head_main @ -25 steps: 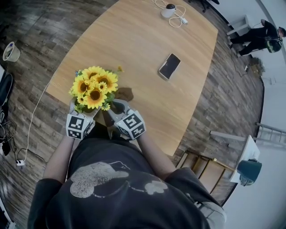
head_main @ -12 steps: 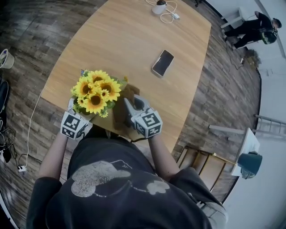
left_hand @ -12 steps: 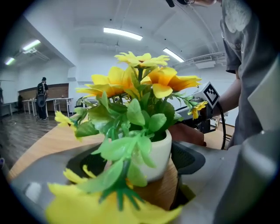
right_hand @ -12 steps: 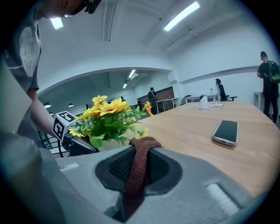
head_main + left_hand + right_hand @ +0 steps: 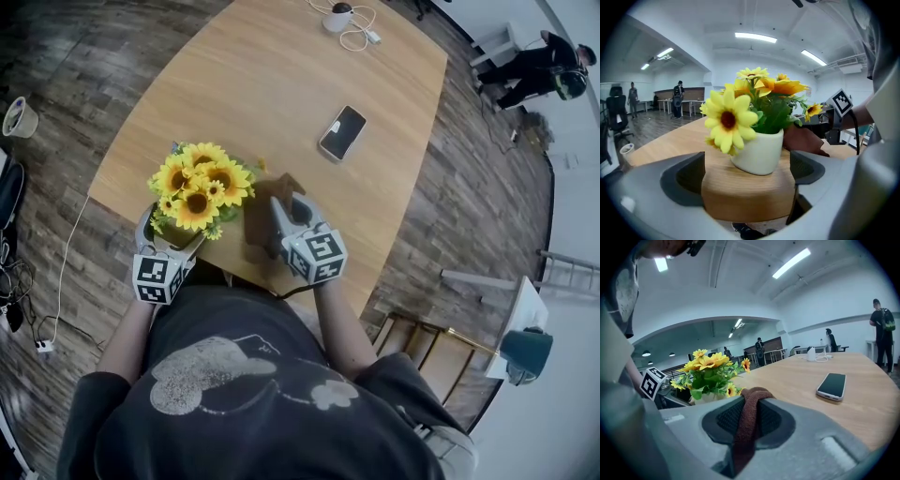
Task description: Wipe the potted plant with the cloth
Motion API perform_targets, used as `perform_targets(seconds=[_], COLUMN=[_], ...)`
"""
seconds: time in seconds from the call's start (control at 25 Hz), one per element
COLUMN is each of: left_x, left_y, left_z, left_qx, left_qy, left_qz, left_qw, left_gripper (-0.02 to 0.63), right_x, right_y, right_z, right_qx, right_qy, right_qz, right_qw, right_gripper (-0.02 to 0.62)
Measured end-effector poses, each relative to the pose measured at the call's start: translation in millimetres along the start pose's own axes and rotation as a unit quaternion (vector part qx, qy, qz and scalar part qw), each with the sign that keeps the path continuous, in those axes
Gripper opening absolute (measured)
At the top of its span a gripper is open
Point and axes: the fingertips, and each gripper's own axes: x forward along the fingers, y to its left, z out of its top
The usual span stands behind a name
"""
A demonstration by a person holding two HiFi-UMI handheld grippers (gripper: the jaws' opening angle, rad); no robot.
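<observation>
The potted plant (image 5: 197,192), yellow sunflowers in a white pot (image 5: 759,150), stands on the wooden table (image 5: 281,84) near its front edge. My left gripper (image 5: 169,232) sits just before the pot; its jaws have just been opening and now stand wide on either side, with the pads clear of the pot, as the left gripper view (image 5: 747,174) shows. My right gripper (image 5: 286,216) is to the right of the flowers, shut on a brown cloth (image 5: 261,211). In the right gripper view the cloth (image 5: 752,399) hangs as a folded loop pinched in that gripper (image 5: 749,420).
A black phone (image 5: 342,132) lies on the table beyond the right gripper and also shows in the right gripper view (image 5: 831,386). A small white device with a cable (image 5: 337,19) sits at the far end. People stand in the background. The table's rounded front edge is right under both grippers.
The right gripper has swung rightward with the cloth, away from the pot. The left gripper's jaws have spread wider and it has drawn back slightly toward the table edge.
</observation>
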Motion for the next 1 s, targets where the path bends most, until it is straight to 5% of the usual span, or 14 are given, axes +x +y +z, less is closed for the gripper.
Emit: perform_targets(seconds=[0.24,0.6,0.8,1.0], left_x=[-5.8,26.7,35.6,38.5], left_y=[-23.5,-22.7,-10.2,-14.7], left_z=[1.3,21.3,30.8,33.9], left_qx=[-0.038,-0.061,-0.036,0.017], left_qy=[-0.010,-0.026,-0.028,-0.030], left_qz=[0.075,0.190,0.212,0.180], left_qw=[0.9964,0.9796,0.9762,0.9830], left_gripper=[0.609,0.627,0.587,0.529], right_x=[-17.8,-29.8,-20.0,-4.4], right_y=[-4.5,-4.7,-1.4,-2.2], right_z=[-3.7,-5.9,3.7,14.9], right_qx=[-0.013,-0.027,-0.049,-0.069], right_qy=[-0.008,-0.009,-0.012,-0.013], right_qz=[-0.004,0.002,0.016,0.026], right_qw=[1.000,1.000,0.999,0.997], right_gripper=[0.043,0.043,0.043,0.043])
